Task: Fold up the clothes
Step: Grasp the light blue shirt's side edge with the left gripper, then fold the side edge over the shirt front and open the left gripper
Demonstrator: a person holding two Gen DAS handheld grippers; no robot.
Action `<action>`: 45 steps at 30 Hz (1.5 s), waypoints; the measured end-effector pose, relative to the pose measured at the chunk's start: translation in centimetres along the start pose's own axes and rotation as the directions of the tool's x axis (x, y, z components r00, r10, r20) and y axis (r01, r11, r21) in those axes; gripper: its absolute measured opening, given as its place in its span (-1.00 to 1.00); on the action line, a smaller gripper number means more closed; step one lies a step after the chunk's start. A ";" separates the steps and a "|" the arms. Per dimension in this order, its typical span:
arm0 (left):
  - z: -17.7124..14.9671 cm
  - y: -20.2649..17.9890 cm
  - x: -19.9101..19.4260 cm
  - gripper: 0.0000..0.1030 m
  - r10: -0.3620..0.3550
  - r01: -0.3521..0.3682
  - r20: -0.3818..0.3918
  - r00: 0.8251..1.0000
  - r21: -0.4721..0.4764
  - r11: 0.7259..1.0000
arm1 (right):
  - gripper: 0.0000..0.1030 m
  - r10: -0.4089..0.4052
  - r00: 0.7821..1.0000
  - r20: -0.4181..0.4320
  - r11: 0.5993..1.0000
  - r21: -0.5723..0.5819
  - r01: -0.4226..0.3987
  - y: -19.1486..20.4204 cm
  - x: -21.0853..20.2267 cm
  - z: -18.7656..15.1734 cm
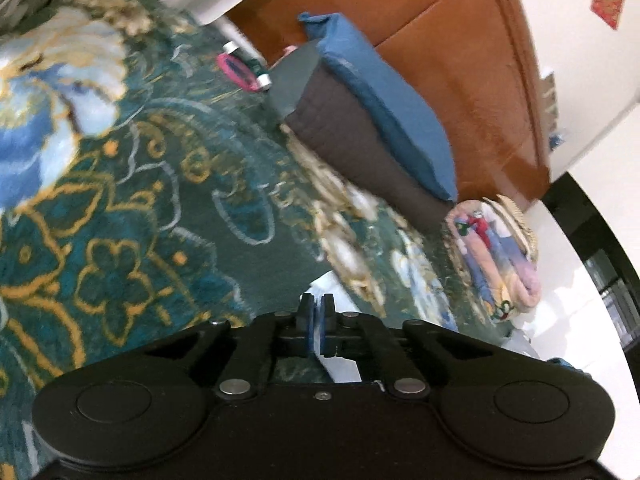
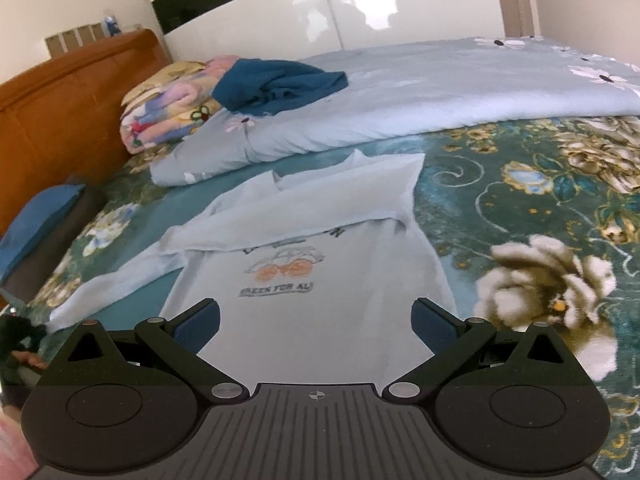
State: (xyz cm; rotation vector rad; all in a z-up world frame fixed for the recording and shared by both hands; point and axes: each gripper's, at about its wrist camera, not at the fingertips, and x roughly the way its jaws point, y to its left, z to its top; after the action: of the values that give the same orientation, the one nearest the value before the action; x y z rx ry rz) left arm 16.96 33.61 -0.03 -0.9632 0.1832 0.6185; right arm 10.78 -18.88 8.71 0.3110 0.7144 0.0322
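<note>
Two tools: the left tool [image 1: 318, 320] pinches a pale fabric edge [image 1: 340, 364]; the right tool [image 2: 316, 326] gapes wide above the pale blue shirt [image 2: 320, 312] on the bed [image 2: 500, 200]. Its print reads "GREEN FOR ALL", partly folded over.

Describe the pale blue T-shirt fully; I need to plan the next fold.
The pale blue T-shirt lies flat on the green floral bedspread, looking like soft cotton. Its top part is folded down over the chest, partly covering a print with orange shapes and the words "GREEN FOR ALL". One sleeve stretches out to the picture's left. The open right gripper hovers over its near end. The left gripper is shut on a strip of pale fabric, apparently this shirt.
</note>
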 end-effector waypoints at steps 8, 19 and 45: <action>0.1 -2.4 -1.1 -1.00 -0.180 0.181 -0.035 0.983 0.037 0.983 | 0.99 0.002 1.000 -0.009 1.000 0.012 -0.002 0.3 0.5 -0.5; -5.3 -9.5 -3.4 -1.00 -0.454 0.495 -0.243 0.857 0.141 0.858 | 0.99 -0.007 1.000 -0.001 0.999 0.045 0.007 -0.9 0.6 -0.8; -20.0 -15.8 -5.0 -1.00 -0.335 0.689 -0.730 0.595 0.249 0.680 | 0.99 -0.053 0.999 0.007 0.992 0.117 0.052 -4.6 0.8 -1.4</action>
State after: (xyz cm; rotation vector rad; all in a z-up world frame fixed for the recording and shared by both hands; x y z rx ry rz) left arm 24.30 8.78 1.84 -0.6042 0.6117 -0.3675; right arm 10.12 -22.75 5.90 0.4042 0.7155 -0.0618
